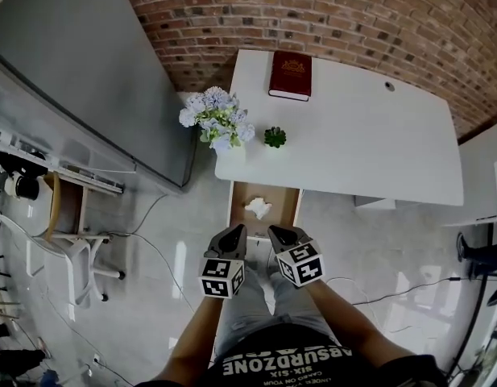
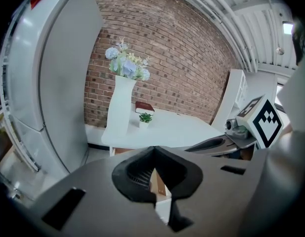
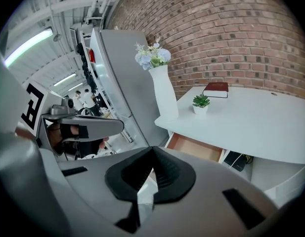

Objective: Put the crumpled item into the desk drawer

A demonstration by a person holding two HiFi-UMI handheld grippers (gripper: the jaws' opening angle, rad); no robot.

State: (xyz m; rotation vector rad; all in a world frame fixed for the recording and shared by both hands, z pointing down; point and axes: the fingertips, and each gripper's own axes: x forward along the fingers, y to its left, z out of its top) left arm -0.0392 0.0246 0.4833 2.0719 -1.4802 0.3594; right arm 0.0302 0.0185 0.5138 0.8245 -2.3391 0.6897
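Note:
The crumpled white item (image 1: 258,208) lies inside the open wooden drawer (image 1: 237,202) under the near edge of the white desk (image 1: 369,143). Both grippers hover side by side just short of the drawer's near end, above the person's knees, and neither touches the item. My left gripper (image 1: 236,231) has its jaws closed together with nothing held; its own view shows the tips (image 2: 154,149) meeting. My right gripper (image 1: 278,232) is likewise shut and empty (image 3: 153,149). The right gripper view shows the open drawer (image 3: 196,147) below the desk top.
On the desk stand a white vase of pale flowers (image 1: 218,124), a small potted plant (image 1: 274,137) and a dark red book (image 1: 291,75). A grey panel (image 1: 87,71) and a wooden chair (image 1: 67,232) stand at the left. A brick wall (image 1: 312,14) backs the desk.

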